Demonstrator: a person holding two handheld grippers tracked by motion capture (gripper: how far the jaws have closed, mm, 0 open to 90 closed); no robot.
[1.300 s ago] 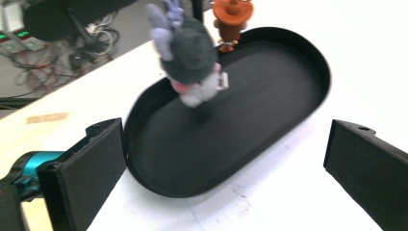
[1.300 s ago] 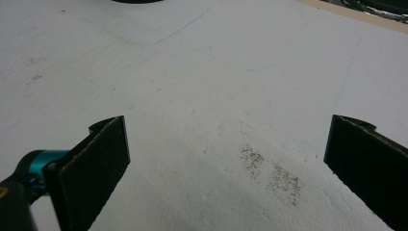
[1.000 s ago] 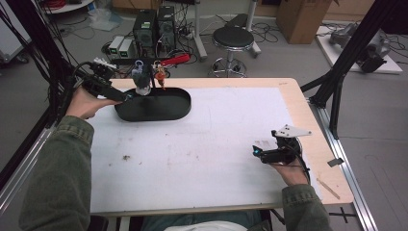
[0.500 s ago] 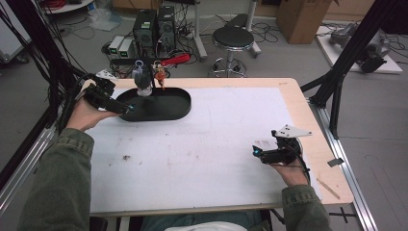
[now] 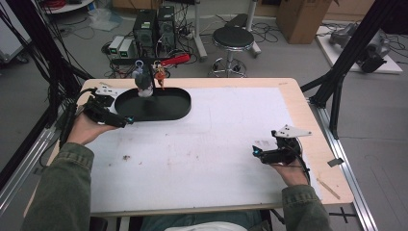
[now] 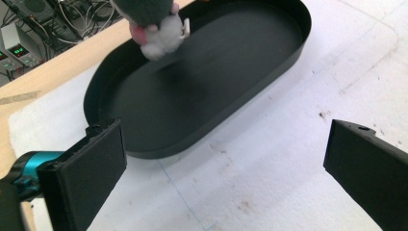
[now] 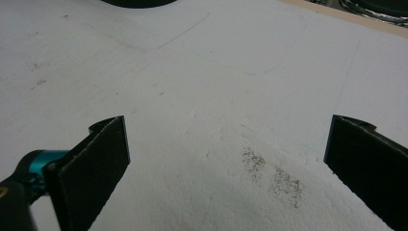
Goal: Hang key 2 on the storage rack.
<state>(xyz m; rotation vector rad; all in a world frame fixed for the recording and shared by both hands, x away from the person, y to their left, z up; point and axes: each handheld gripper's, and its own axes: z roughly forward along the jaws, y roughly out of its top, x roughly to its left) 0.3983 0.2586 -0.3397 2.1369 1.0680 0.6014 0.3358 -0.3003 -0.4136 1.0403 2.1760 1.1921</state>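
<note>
The surface (image 5: 226, 144) is a wooden top mostly covered by a white sheet marked with faint stains. At its far left lies a black oval tray (image 5: 166, 108), long side running left to right, its near rim resting on the white sheet. In the tray's far left end stands a small plush figure (image 5: 143, 83), dark grey above and white below, upright at the rim; the left gripper view shows its white base (image 6: 161, 41) on the tray floor. The left tongs (image 5: 126, 120) sit just at the tray's near left edge, held low, jaws spread wide with nothing between them. The right tongs (image 5: 255, 152) hover over the bare sheet at the near right, well apart from the tray, jaws likewise spread wide and holding nothing.
</note>
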